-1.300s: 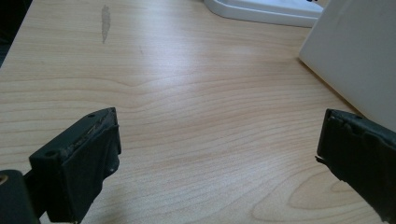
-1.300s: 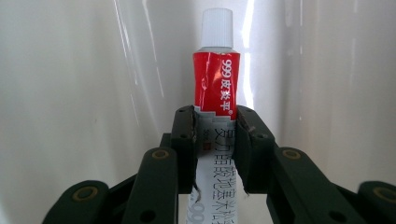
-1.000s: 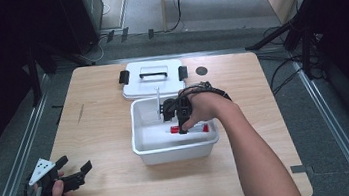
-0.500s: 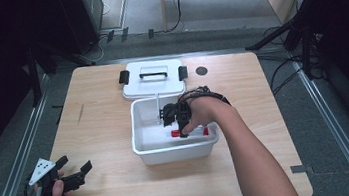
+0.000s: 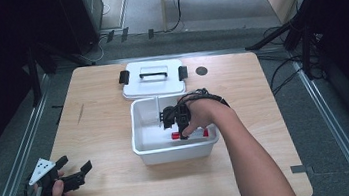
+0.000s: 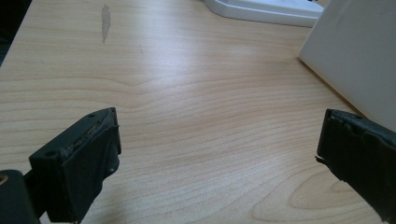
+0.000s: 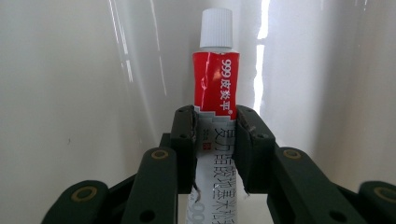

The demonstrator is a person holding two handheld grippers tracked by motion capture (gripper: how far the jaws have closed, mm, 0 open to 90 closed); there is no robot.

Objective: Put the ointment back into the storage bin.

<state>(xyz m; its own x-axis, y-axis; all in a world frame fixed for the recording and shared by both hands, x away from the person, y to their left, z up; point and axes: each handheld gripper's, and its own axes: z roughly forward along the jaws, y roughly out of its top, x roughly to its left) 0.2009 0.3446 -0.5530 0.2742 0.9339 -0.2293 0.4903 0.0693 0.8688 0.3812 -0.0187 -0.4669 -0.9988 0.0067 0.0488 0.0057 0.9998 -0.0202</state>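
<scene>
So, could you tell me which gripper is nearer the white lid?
Right. The right gripper is in the bin just before the lid; the left gripper is at the table's near-left corner.

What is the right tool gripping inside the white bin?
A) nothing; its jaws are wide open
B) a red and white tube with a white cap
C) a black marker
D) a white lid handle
B: the right tool has its jaws pressed on both sides of the red and white tube.
</scene>
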